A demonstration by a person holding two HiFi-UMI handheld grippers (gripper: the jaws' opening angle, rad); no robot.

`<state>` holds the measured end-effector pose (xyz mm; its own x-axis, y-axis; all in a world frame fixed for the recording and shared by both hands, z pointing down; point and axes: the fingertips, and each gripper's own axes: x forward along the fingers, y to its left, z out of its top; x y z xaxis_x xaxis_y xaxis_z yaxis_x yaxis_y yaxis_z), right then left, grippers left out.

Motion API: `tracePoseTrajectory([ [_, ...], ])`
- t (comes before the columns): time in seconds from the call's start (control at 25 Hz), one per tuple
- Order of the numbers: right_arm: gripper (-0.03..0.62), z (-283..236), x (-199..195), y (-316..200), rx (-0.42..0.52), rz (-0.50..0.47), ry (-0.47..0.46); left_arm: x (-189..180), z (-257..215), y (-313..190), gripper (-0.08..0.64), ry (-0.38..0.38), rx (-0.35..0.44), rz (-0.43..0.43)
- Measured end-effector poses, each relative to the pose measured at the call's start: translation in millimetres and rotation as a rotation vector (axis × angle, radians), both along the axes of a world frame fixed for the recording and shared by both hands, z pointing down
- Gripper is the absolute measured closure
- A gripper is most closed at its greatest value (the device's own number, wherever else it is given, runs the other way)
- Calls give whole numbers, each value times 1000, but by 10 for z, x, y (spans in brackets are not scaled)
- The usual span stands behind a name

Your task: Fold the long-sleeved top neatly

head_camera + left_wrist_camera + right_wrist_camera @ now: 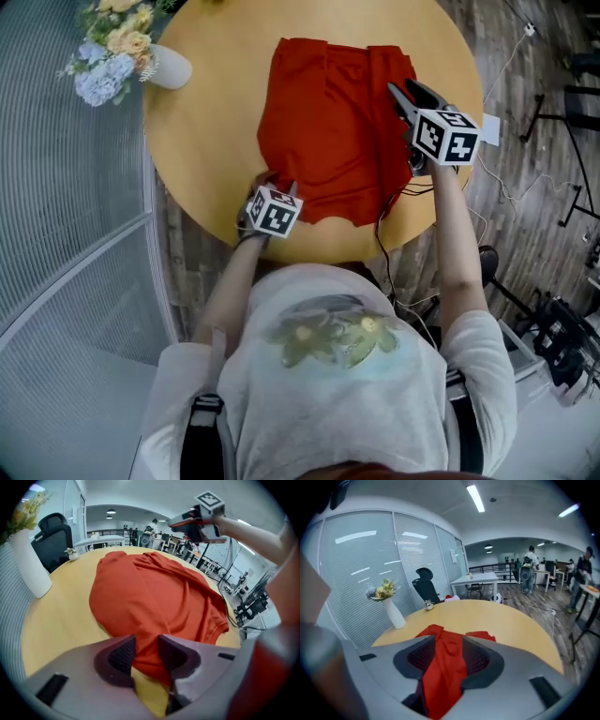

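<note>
No words, numbers, brand names or signs are showing clearly enough to be read in the head view or in either gripper view. The marker cube at the left [274,211] and the marker cube at the right [446,136] are displaying only black-and-white square patterns, not letters or digits. The person's pale T-shirt [281,412] is carrying a faded flower print [330,337], and no lettering is showing on it.
</note>
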<state>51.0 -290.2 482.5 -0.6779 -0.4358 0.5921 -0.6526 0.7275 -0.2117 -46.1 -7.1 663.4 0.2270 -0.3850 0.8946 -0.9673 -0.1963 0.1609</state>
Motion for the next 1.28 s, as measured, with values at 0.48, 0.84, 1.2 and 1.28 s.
tracePoseTrajectory([
  [0.48, 422, 799, 1275, 1075, -196, 127, 156, -1609, -21, -616, 385, -425, 14, -2],
  [0.84, 422, 1000, 1082, 1106, -254, 72, 167, -270, -873, -633, 385, -283, 283, 56],
  [1.2, 422, 1149, 997, 814, -282, -1, 186, 1435, -155, -148, 389, -299, 156, 426],
  [1.28, 422, 1132, 984, 750, -288, -16, 172, 1353, -193, -166, 488, -325, 166, 386],
])
